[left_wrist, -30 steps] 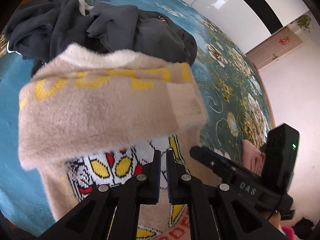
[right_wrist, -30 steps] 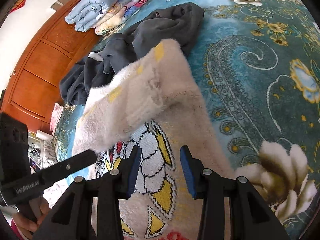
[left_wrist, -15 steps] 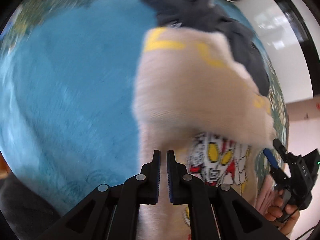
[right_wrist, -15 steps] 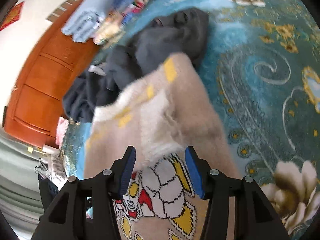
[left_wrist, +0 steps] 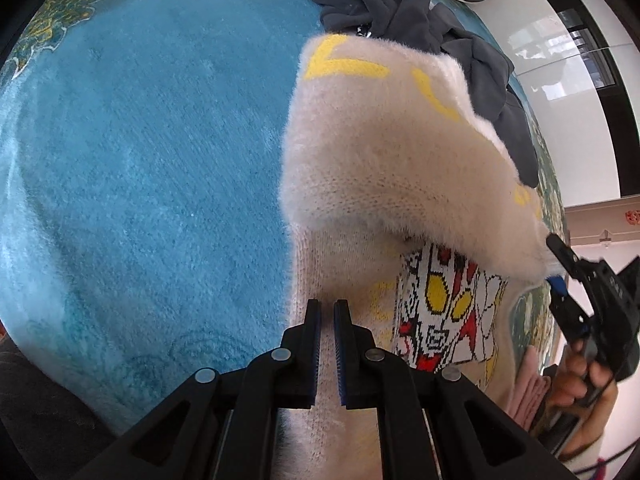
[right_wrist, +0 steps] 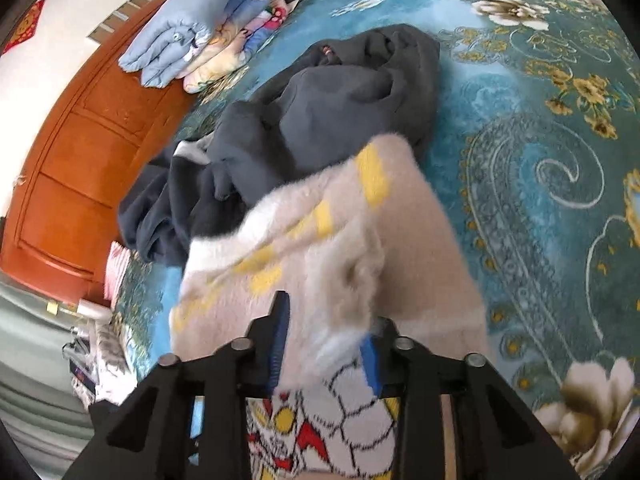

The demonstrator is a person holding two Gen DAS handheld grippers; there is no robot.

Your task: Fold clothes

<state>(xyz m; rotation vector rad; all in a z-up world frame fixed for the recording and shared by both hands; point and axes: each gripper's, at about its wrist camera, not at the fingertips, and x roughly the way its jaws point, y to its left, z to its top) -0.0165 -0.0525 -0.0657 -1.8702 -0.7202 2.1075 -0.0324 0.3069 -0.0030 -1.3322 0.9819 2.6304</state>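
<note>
Straddling the fluffy beige cartoon-print sweater's (right_wrist: 400,248) folded edge, the right gripper (right_wrist: 326,344) gapes wide, holding nothing, while the left gripper (left_wrist: 327,320) hovers nearly shut and empty; bite deep.

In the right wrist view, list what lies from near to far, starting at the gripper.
Right gripper → cream sweater → dark grey clothes → folded quilts
</note>
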